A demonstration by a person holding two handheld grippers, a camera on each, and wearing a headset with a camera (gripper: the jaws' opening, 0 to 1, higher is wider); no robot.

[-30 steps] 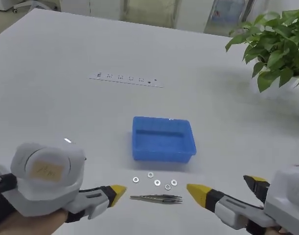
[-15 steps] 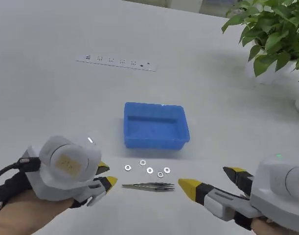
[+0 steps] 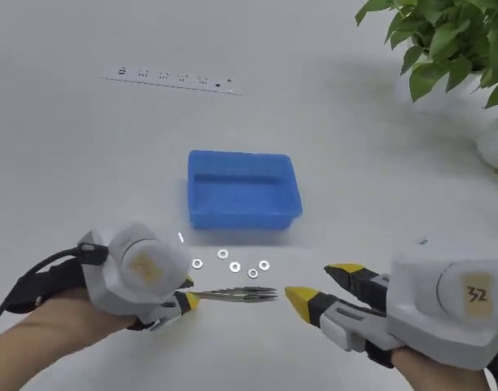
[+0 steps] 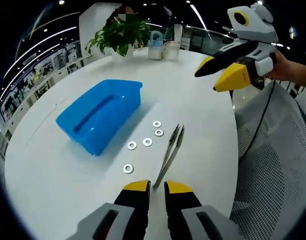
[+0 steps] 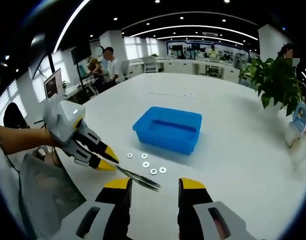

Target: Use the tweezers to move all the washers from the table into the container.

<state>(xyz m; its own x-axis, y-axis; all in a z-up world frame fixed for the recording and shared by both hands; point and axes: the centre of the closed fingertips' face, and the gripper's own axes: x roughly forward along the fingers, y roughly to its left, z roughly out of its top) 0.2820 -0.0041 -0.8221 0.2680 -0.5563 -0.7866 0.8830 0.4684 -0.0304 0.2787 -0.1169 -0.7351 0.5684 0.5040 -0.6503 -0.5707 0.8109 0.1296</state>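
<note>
Several small metal washers [image 3: 235,266] lie on the white table in front of a blue container [image 3: 244,218]. Just nearer than them lie the steel tweezers [image 3: 236,295], flat on the table. My left gripper [image 3: 186,298] is at the tweezers' back end. In the left gripper view its jaws [image 4: 158,186] stand a narrow gap apart, with the end of the tweezers [image 4: 169,152] in that gap. My right gripper [image 3: 322,283] is open just right of the tweezers' tips and holds nothing. The washers [image 5: 145,164] and the container [image 5: 168,127] also appear in the right gripper view.
A flat power strip [image 3: 171,79] is set into the table behind the container. A green potted plant [image 3: 444,41] stands at the back right. A mesh chair [image 4: 273,165] is beside the table. People sit at a far desk [image 5: 110,60].
My left gripper has moved right to the tweezers' back end and its jaws have narrowed. The right gripper has drawn a little nearer the tweezers' tips. The tweezers and washers lie as before.
</note>
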